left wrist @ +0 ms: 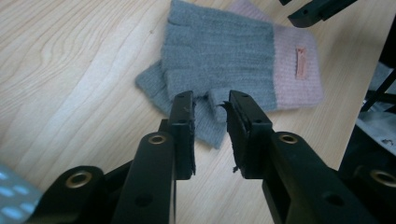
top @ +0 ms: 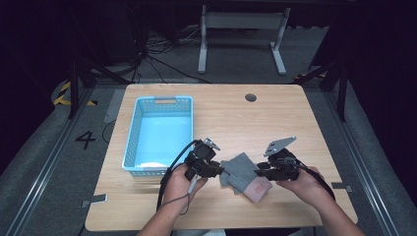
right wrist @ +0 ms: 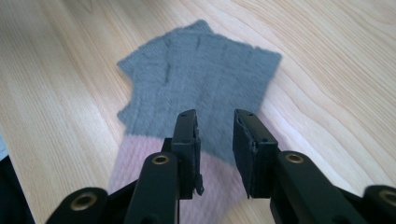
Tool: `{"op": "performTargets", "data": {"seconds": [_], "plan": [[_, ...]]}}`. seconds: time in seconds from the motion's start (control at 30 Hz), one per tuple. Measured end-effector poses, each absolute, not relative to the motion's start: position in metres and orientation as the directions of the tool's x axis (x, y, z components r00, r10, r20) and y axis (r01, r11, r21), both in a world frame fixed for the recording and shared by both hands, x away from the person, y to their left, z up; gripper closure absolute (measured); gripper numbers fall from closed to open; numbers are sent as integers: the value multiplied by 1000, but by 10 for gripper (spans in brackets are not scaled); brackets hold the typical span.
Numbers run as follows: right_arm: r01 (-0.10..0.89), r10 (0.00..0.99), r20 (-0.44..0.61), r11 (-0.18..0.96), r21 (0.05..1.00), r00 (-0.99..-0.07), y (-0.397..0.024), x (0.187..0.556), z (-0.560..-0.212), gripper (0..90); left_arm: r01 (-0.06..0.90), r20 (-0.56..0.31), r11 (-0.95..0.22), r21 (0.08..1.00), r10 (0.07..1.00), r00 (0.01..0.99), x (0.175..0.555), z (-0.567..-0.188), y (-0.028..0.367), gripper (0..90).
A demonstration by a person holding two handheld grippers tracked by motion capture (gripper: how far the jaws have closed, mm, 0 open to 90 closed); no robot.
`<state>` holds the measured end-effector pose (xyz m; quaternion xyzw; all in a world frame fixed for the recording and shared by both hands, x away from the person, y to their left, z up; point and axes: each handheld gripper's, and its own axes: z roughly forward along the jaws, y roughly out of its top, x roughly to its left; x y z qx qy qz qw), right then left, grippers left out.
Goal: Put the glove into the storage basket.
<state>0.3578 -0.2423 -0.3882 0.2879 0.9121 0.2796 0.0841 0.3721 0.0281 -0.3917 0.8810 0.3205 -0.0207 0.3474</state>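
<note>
On the wooden table (top: pixel 295 118) beside a blue basket (top: pixel 158 132), stacked grey gloves (top: pixel 244 175) lie flat — left gripper (left wrist: pixel 211 100) and right gripper (right wrist: pixel 215 122) flank them, jaws parted, gripping nothing, likely ready to lift.

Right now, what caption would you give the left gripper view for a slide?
Open left gripper poised over the grey fingerless gloves with pink cuffs, stacked on the wooden table.

The gloves (top: pixel 244 176) lay stacked on the table (top: pixel 275 118) near its front edge, one on the other; the basket (top: pixel 160 135) stood to their left and farther back; the left gripper (top: pixel 216 170) sat just left of the gloves, the right gripper (top: pixel 259 171) just right of them; a hole (top: pixel 251 97) lay in the table's far side.
</note>
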Motion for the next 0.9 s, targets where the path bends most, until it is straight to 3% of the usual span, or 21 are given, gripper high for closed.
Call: {"op": "performTargets", "data": {"seconds": [0.3,0.77,0.9], "plan": [[512,624,7,633,581,-781,-276,341,-396,694,560,-212,-560,610,566,797,376,-399,18,633],[513,630,-3,636,577,-777,-298,322,-416,667,571,-187,-591,570,583,791,378,-415,16,622],[506,616,1,646,572,-788,-296,321,-420,661,585,-215,-584,562,580,786,382,-417,17,622]]}}
